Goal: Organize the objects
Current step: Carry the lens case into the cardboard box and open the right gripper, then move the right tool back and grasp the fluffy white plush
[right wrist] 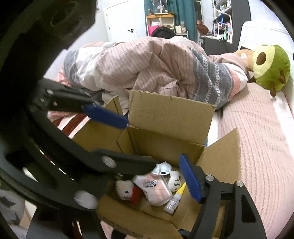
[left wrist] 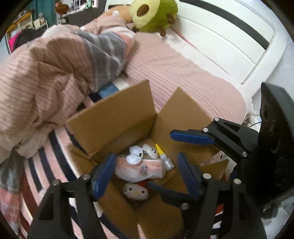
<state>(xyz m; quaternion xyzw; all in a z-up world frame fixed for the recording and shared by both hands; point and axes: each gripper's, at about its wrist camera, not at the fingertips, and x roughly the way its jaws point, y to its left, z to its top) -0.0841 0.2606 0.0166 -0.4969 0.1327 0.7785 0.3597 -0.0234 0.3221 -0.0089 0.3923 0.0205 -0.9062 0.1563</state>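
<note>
An open cardboard box (left wrist: 114,121) (right wrist: 169,114) sits on the bed. Inside lie a pink tissue pack (left wrist: 145,168) (right wrist: 156,189), a Hello Kitty plush (left wrist: 136,192) (right wrist: 125,189), a small glue bottle with a yellow tip (left wrist: 164,158) (right wrist: 174,198), a white figure (left wrist: 150,149) (right wrist: 174,181) and a white earbud case (left wrist: 135,155) (right wrist: 162,168). My left gripper (left wrist: 147,174) is open and empty above the box. My right gripper (right wrist: 156,182) is open and empty over the box; it also shows in the left wrist view (left wrist: 194,137). The left gripper crosses the right wrist view (right wrist: 106,114).
A rumpled pink and grey striped duvet (left wrist: 55,73) (right wrist: 156,68) lies behind the box. A green avocado plush (left wrist: 154,14) (right wrist: 270,68) rests by the white headboard (left wrist: 229,36). A pink knit blanket (left wrist: 183,73) (right wrist: 257,137) covers the mattress. Shelves (right wrist: 222,20) stand at the back.
</note>
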